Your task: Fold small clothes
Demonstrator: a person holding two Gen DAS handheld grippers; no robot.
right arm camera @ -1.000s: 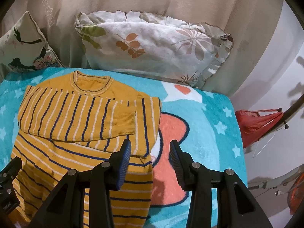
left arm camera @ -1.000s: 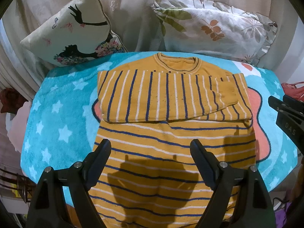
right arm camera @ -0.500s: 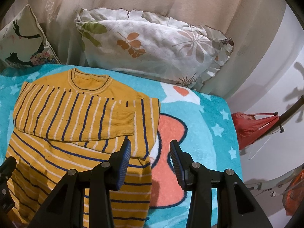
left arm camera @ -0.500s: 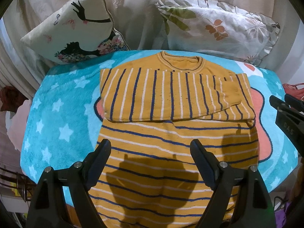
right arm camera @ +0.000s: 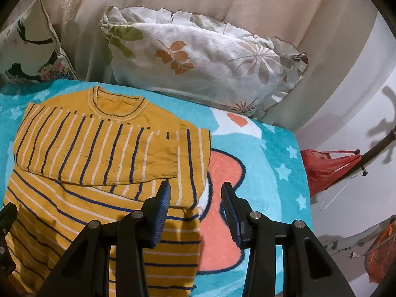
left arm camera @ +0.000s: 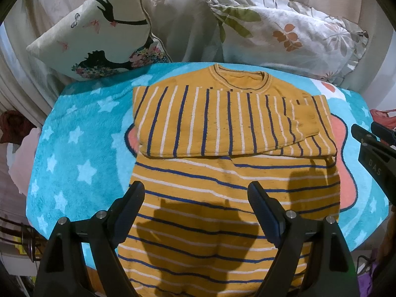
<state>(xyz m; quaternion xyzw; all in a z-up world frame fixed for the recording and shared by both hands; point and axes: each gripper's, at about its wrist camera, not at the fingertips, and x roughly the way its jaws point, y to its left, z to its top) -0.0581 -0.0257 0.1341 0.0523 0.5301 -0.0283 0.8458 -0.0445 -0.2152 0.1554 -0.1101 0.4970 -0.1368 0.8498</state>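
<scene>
A small mustard sweater [left arm camera: 222, 173] with blue and white stripes lies flat on a turquoise star blanket [left arm camera: 74, 148]. Both sleeves are folded across the chest, the cuff [left arm camera: 307, 118] on top at the right. My left gripper [left arm camera: 196, 205] is open and empty, above the sweater's lower body. My right gripper [right arm camera: 195, 205] is open and empty, above the sweater's right edge [right arm camera: 193, 173]. The sweater also shows in the right wrist view [right arm camera: 99, 148]. The right gripper's body shows at the right edge of the left wrist view [left arm camera: 373, 158].
Two pillows lean on the curtain behind: a printed one [left arm camera: 99, 39] at the left and a leaf-patterned one [left arm camera: 284, 34] at the right. The blanket's right edge [right arm camera: 299, 173] drops off beside a red bag [right arm camera: 326, 165] and a white wall.
Both grippers have moved a little forward and lower toward the sweater. The jaws stay open. The sweater has not moved.
</scene>
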